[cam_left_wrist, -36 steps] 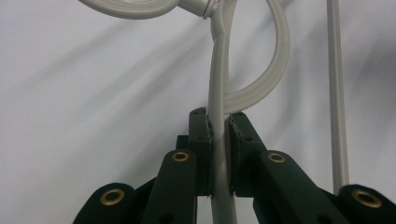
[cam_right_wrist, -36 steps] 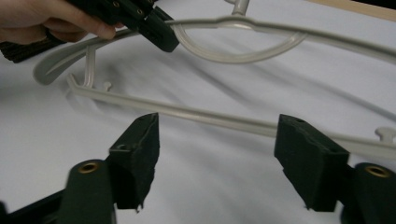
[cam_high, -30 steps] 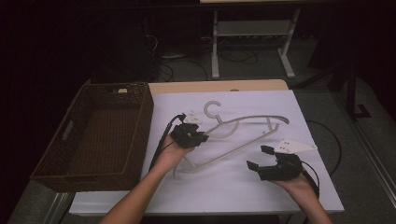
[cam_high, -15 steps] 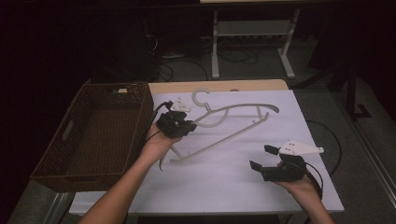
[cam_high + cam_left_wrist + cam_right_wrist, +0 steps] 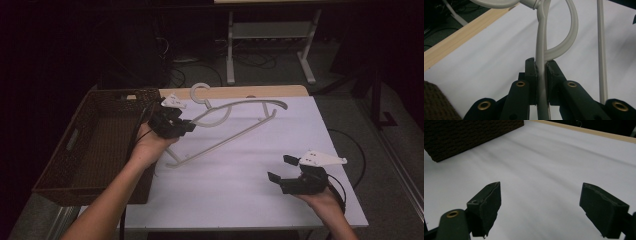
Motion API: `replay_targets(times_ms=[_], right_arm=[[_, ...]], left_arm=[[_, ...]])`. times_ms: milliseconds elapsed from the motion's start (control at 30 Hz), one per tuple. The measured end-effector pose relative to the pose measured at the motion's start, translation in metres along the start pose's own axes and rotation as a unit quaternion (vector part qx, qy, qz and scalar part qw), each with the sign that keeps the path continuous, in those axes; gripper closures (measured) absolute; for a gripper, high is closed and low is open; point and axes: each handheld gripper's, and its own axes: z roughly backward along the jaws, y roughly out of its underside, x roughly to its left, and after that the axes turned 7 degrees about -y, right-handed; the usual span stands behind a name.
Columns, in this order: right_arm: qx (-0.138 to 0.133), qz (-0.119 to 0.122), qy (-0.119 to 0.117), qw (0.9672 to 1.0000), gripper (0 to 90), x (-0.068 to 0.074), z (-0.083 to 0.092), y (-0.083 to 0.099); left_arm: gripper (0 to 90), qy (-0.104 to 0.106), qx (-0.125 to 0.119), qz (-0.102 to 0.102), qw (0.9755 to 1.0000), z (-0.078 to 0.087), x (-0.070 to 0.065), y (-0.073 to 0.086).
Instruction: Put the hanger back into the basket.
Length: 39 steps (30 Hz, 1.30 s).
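Observation:
A pale grey plastic clothes hanger [image 5: 235, 126] hangs tilted over the white table, hook toward the far edge. My left gripper [image 5: 186, 126] is shut on its left shoulder bar, near the brown basket. In the left gripper view the hanger [image 5: 541, 50] runs up between the closed black jaws of that gripper [image 5: 541, 72]. My right gripper [image 5: 282, 169] rests low at the table's front right, open with nothing in it. In the right gripper view this gripper [image 5: 540, 207] has its jaws spread wide over bare white surface.
A brown woven basket [image 5: 75, 150] stands at the table's left side, its corner visible as basket [image 5: 461, 137]. The white table [image 5: 240, 190] has a wooden strip along its far edge. A metal stand and cables sit on the dark floor behind.
My left gripper has carried the hanger left and toward the far edge, closer to the basket. The right gripper has stayed nearly still at the front right.

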Motion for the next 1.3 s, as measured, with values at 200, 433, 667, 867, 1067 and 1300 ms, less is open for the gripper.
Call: replay_targets(times_ms=[200,433,667,867,1067,1300], right_arm=[[0.000,0.002,-0.001,1.0000,16.6,0.000,0.000,0.000],[-0.004,0.002,0.004,1.0000,16.6,-0.002,0.000,0.000],[-0.003,0.000,0.004,1.0000,16.6,-0.002,-0.001,0.001],[-0.001,0.000,0.005,1.0000,16.6,-0.002,-0.001,0.001],[0.000,0.002,0.005,1.0000,16.6,-0.002,-0.002,0.001],[0.003,-0.001,0.005,1.0000,16.6,-0.001,-0.003,0.001]], left_arm=[[81.8,-0.014,-0.003,-0.003,0.9999,0.018,0.017,0.000],[81.9,-0.034,-0.006,0.010,0.9994,0.036,0.040,0.011],[81.8,-0.060,-0.008,0.025,0.9978,0.057,0.063,0.027],[81.9,-0.083,-0.010,0.049,0.9953,0.078,0.086,0.044],[81.9,-0.105,-0.008,0.073,0.9918,0.095,0.107,0.063],[81.9,-0.123,0.004,0.099,0.9875,0.109,0.129,0.091]])
